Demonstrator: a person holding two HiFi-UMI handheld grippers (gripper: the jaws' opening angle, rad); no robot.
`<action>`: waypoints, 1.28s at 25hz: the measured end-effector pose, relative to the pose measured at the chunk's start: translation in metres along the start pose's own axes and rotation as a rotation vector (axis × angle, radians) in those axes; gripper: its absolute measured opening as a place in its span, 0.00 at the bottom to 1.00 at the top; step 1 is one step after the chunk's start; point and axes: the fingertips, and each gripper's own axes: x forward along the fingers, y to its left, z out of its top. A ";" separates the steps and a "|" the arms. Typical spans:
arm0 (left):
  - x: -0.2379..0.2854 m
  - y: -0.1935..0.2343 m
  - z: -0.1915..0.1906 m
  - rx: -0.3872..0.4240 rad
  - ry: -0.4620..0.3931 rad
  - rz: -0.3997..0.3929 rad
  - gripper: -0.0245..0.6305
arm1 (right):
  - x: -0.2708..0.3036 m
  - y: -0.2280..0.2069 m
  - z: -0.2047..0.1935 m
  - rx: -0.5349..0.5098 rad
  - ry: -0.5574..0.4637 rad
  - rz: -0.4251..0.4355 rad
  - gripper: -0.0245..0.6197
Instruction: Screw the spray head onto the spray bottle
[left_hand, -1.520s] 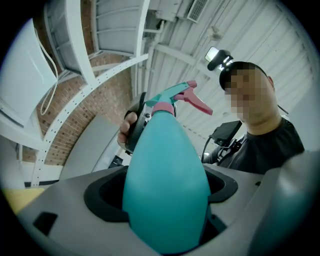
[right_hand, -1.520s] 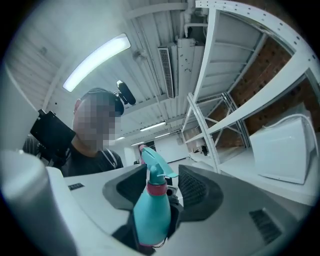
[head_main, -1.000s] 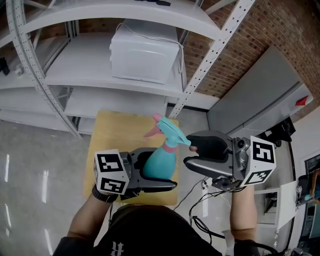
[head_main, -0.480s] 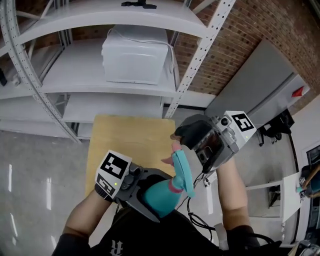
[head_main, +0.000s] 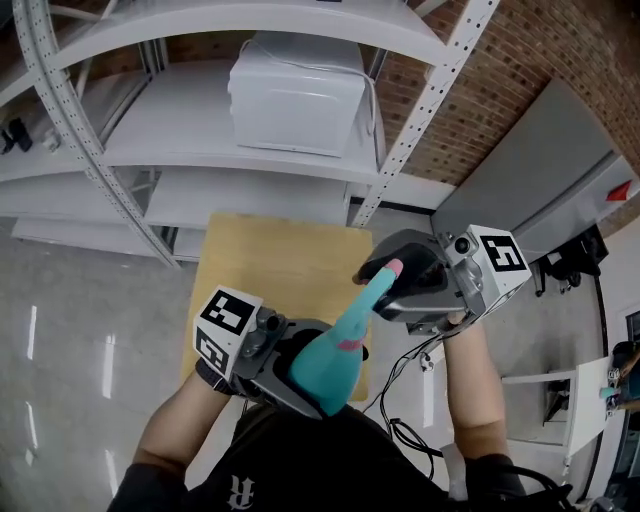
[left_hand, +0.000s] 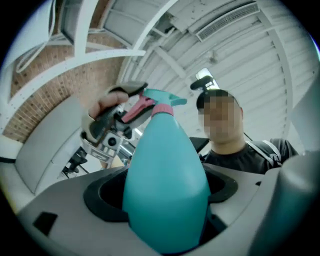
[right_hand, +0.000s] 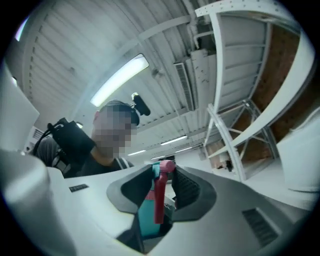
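To turn it well, I judge, keep the teal plastic spray bottle (left_hand: 167, 170) still and twist the teal spray head with pink trigger (right_hand: 148, 212) square to the neck; both hang in the air above the near edge of the pale wooden table (head_main: 270, 260). The left gripper (head_main: 305, 368) is clamped round the bottle's belly; the right gripper (head_main: 396, 288), jaws about half spread and just closing in, pinches the spray head.

Teal bottle (head_main: 328, 368), pink trigger (right_hand: 159, 197), apparently pink collar (head_main: 349, 344)
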 end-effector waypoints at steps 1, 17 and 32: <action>-0.008 0.007 0.006 -0.001 -0.027 0.053 0.68 | -0.006 -0.007 0.001 0.011 -0.012 -0.072 0.20; -0.081 0.106 0.011 0.135 0.100 0.892 0.68 | -0.037 -0.064 -0.020 0.060 0.104 -0.926 0.15; 0.018 0.017 -0.008 -0.152 0.045 0.025 0.68 | -0.001 0.012 0.001 -0.007 -0.104 0.079 0.48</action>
